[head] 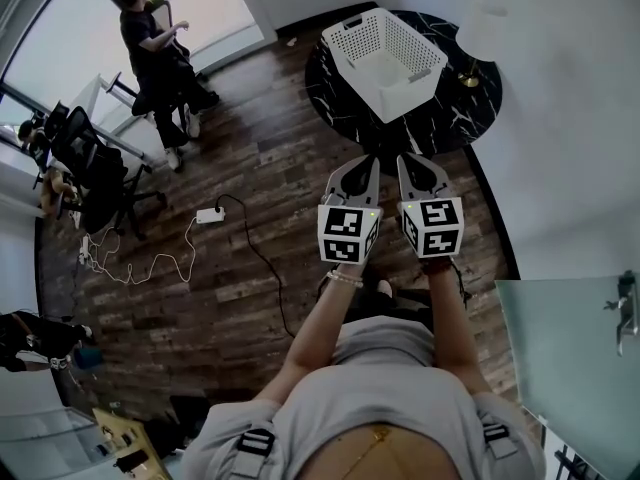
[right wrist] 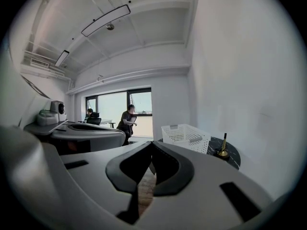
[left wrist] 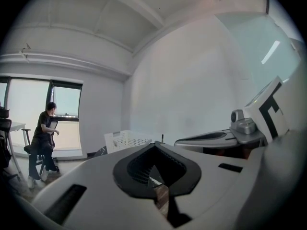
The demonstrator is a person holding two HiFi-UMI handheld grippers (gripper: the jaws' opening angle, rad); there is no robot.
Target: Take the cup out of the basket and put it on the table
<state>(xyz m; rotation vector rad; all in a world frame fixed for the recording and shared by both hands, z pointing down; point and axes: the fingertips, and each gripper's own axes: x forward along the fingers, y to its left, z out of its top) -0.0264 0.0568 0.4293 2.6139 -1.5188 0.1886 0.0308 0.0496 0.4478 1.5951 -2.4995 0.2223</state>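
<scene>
A white perforated basket (head: 385,48) stands on a round black marble table (head: 340,88), ahead of me across the wooden floor. No cup shows in any view, and what I see of the basket's inside looks bare. My left gripper (head: 371,160) and right gripper (head: 404,160) are held side by side, short of the table's near edge and pointing at it. Both are shut with nothing between the jaws. The basket (left wrist: 125,140) lies beyond the closed tips of the left gripper (left wrist: 154,145). Past the right gripper (right wrist: 152,143), the basket (right wrist: 184,135) sits to the right.
A brass lamp base (head: 468,80) stands on the table right of the basket. A person (head: 155,48) stands by the windows at far left, near office chairs (head: 85,158). A power strip with cables (head: 210,215) lies on the floor. A pale glass surface (head: 570,348) is at the right.
</scene>
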